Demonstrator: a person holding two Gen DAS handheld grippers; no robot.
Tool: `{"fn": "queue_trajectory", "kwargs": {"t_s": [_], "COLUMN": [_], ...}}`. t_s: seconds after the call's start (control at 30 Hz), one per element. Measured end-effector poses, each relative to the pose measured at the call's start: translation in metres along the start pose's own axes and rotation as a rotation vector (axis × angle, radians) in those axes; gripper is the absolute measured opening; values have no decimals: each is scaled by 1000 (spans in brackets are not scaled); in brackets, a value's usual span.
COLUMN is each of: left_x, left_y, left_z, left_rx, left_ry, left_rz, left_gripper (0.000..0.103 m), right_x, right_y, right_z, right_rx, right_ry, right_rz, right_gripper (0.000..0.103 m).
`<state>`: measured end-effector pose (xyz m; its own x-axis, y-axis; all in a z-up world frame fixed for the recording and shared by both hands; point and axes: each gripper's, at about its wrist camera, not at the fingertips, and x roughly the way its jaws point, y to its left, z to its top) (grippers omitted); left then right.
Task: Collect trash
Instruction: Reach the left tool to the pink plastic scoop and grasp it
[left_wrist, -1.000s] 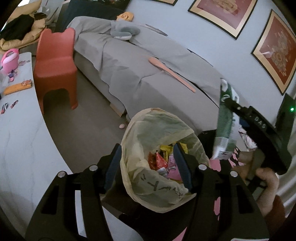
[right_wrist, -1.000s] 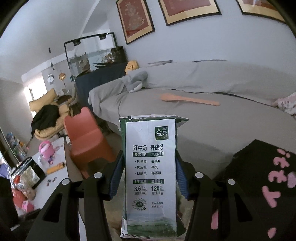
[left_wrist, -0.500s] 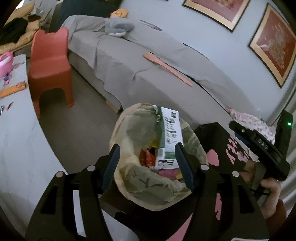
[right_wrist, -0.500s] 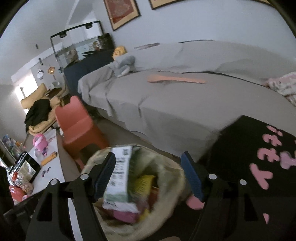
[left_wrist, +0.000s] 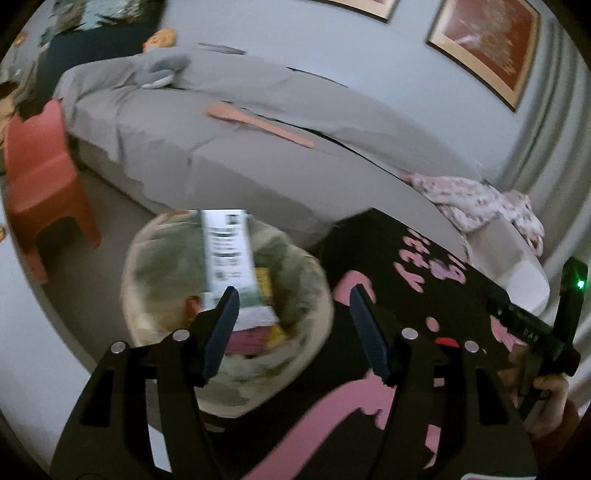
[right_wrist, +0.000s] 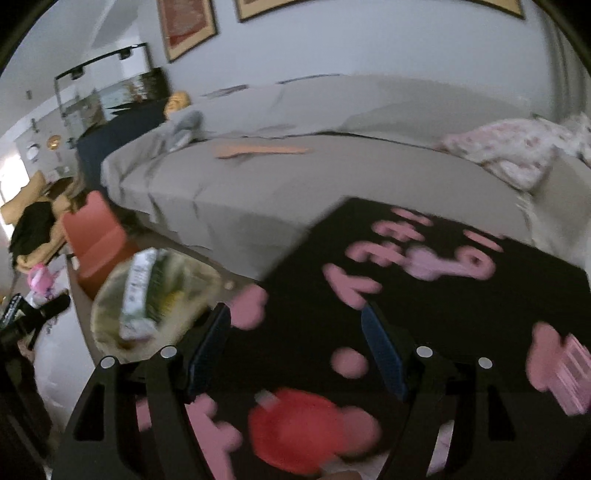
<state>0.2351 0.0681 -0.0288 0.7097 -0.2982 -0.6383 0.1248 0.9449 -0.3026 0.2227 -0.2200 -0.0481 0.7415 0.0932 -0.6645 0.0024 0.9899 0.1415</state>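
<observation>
A white and green milk carton (left_wrist: 229, 258) lies in the trash bin lined with a yellowish bag (left_wrist: 155, 266), on top of other wrappers. It also shows in the right wrist view (right_wrist: 138, 295), inside the bin (right_wrist: 107, 314). My left gripper (left_wrist: 293, 325) is open and empty, just above the bin's right rim. My right gripper (right_wrist: 295, 343) is open and empty, over a black mat with pink letters (right_wrist: 443, 295). The right gripper's body shows at the right of the left wrist view (left_wrist: 532, 332).
A grey covered sofa (left_wrist: 221, 155) with an orange flat stick (left_wrist: 258, 123) runs behind the bin. A red plastic chair (left_wrist: 37, 166) stands at left. A floral cloth (left_wrist: 476, 199) lies on the sofa's right end. A white table edge (left_wrist: 37, 350) is at lower left.
The right gripper opened and let go of the milk carton, which dropped into the bin. Both grippers have since swung to the right, away from the bin, over the black mat.
</observation>
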Motion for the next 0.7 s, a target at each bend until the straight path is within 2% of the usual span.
{"fn": "queue_trajectory", "kwargs": {"t_s": [0.17, 0.27, 0.47, 0.6, 0.7], "left_x": [19, 37, 60, 71, 80], "left_y": [-49, -88, -153, -204, -233], "left_z": [-3, -3, -14, -45, -72], "left_rx": [109, 206, 328, 492, 619], "left_ry": [44, 86, 174, 256, 306], "left_rz": [-102, -202, -347, -459, -490], "left_gripper": [59, 60, 60, 60, 58], "right_x": [-26, -35, -52, -64, -76], "right_y": [-62, -90, -135, -158, -177], "right_z": [-35, -51, -84, -96, -101], "right_rx": [73, 128, 224, 260, 295], "right_ry": [26, 43, 73, 72, 58], "right_rz": [-92, -112, -128, -155, -182], "right_gripper": [70, 70, 70, 71, 71]}}
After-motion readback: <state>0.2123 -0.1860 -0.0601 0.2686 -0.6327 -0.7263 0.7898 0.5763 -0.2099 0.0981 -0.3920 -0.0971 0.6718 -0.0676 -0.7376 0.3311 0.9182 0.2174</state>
